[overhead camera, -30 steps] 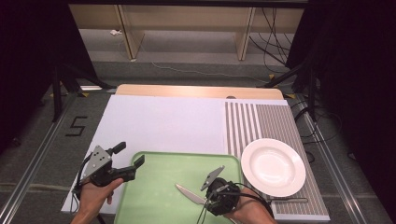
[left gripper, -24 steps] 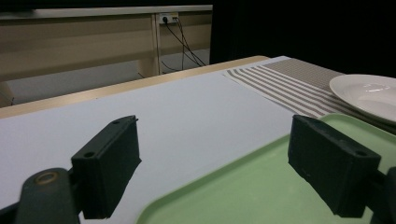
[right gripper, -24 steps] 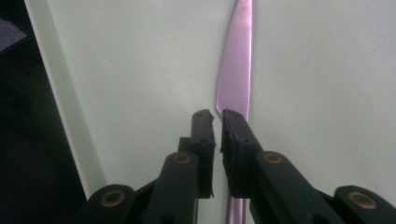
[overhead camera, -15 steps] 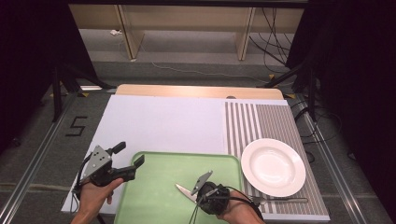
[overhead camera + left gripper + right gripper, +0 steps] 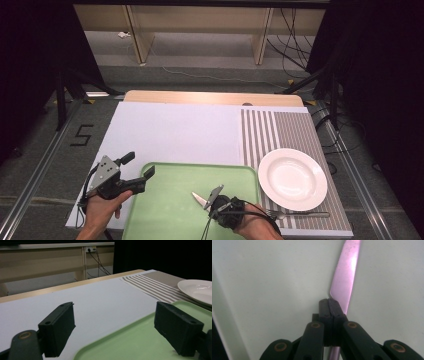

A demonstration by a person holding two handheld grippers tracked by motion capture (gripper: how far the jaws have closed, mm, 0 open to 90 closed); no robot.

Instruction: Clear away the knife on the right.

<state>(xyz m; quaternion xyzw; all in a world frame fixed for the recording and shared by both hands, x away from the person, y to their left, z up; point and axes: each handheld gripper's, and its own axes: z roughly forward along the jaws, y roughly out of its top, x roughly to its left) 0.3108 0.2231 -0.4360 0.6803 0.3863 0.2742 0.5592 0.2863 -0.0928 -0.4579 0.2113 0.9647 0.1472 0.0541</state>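
Left gripper (image 5: 134, 176): over the green tray's (image 5: 165, 210) left edge; jaws wide apart with nothing between them, one above the white mat (image 5: 175, 132), one above the tray.
Green tray: at the table's near edge, between the two hands; the landmark for every line here.
Knife (image 5: 200, 199): over the tray's right half, blade toward tray centre; in the right gripper view the blade (image 5: 345, 277) runs up past the jaw tips above the tray floor.
Right gripper (image 5: 215, 202): over the tray's right part; jaws have just been closing and now stand pressed together, clamped on the knife at the blade's base.
White plate (image 5: 292, 178): just right of the tray, on the striped mat (image 5: 280, 132).
Fork (image 5: 300, 214): right of the tray, at the plate's near side.
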